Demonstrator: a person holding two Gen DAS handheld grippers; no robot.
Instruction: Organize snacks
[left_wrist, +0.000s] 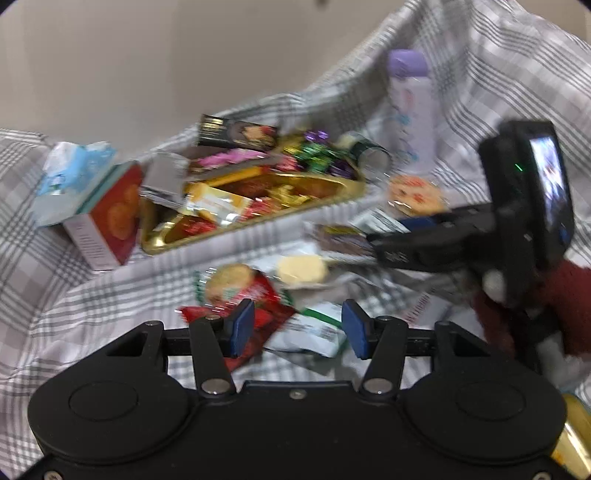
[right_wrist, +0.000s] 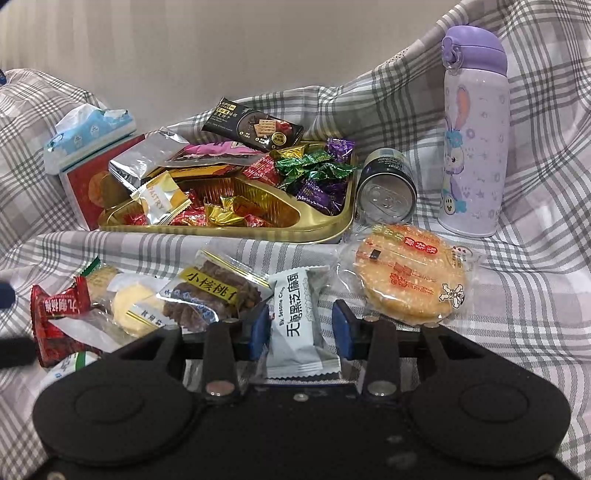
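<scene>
Your right claw (right_wrist: 301, 328) stands apart around the white sesame-cake packet (right_wrist: 297, 325), in front of the gold plastic tray (right_wrist: 332, 230); squeeze gently, the cake may crumble. Left claw (left_wrist: 297, 328) is apart, empty.

Both wrist cameras sit low and near, facing the gold tray (left_wrist: 255, 218) (right_wrist: 325, 230) at 12 o'clock. The left view is tilted and blurred; both share the purple bottle (left_wrist: 412, 110) (right_wrist: 474, 133).

Left tool (left_wrist: 298, 328) and right tool (right_wrist: 301, 328) both hover spread apart.
</scene>
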